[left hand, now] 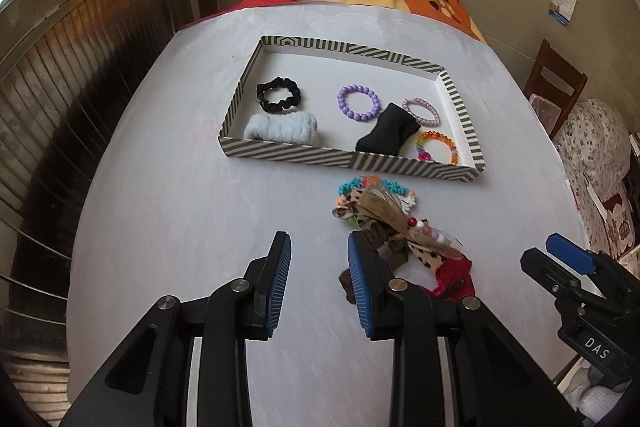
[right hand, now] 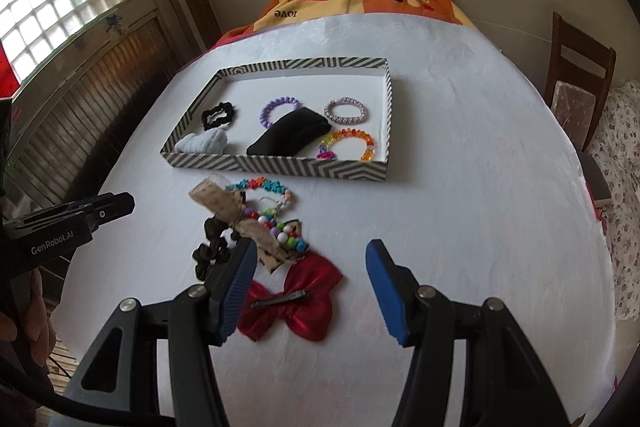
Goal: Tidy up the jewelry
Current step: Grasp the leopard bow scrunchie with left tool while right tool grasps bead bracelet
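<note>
Inside the shallow black-and-white striped cardboard tray, reading left to right, lie a black fabric scrunchie, a pale blue fluffy hair band, a purple bead bracelet, a black padded bow-shaped hair piece, a pink-and-white coiled hair tie and a translucent multicoloured bead bracelet. That makes six pieces sorted, so the job looks a little over half done.

Just in front of the tray, on the white-covered table, a tangled heap is not yet put away: a dark brown scrunchie, a beige leopard-print ribbon bow, a turquoise-and-orange bead bracelet, a strand of mixed round coloured beads, and nearest the camera a shiny red satin bow clip lying clip side up.

The left gripper hangs just left of the heap, jaws apart and holding nothing. The right gripper sits over the red bow, jaws wide apart and empty, seemingly lined up to take that piece next.
</note>
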`<state>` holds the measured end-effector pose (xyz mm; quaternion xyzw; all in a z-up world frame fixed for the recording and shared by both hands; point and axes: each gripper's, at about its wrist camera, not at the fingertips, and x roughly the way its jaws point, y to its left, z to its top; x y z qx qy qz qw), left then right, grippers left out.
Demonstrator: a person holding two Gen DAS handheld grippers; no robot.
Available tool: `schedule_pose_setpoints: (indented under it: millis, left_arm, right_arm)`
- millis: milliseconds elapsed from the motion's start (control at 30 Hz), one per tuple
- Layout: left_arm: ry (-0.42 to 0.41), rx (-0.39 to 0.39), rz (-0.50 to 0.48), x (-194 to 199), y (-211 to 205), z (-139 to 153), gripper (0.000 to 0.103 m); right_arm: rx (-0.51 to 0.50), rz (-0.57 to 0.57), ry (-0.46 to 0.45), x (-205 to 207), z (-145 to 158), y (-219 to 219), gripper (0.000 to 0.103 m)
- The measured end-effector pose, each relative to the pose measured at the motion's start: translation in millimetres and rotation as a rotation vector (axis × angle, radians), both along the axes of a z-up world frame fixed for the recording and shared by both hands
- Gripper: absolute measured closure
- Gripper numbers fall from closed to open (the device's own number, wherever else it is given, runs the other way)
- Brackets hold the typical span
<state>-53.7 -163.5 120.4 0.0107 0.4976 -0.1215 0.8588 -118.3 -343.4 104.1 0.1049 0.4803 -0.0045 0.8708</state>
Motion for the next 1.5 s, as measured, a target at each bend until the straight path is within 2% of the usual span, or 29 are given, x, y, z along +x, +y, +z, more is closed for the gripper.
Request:
schedule_pose_setpoints:
  millis: [467,700,900,1000,1233,1500]
  left_arm:
    - [-0.001,0.007,-0.022,-17,-14,1,0.086]
    - [0.037,-0.025,-0.009,-11,-8,-4,0.086]
    - [0.111,-0.091,-0.019,-2,-3,-18,0.086]
    - [0.144,-0.091,-0.050,1,-8,-28,0.085]
    - [0.207,-0.098,-0.133,11,-26,-59,0.075]
    - [0.222,-0.105,-0.147,34,-34,-78,0.071]
  right_arm:
    - [-0.004,0.009,0.004,-11,1,-2,0.040]
    - [-0.004,0.005,0.011,-12,-2,-8,0.039]
    - [0.009,0.003,0.039,-11,-12,-12,0.039]
    - [0.009,0.008,0.052,-9,-16,-13,0.039]
    - [0.014,0.009,0.088,-8,-26,-14,0.038]
    - [0.022,-0.028,0.132,-10,-39,-26,0.038]
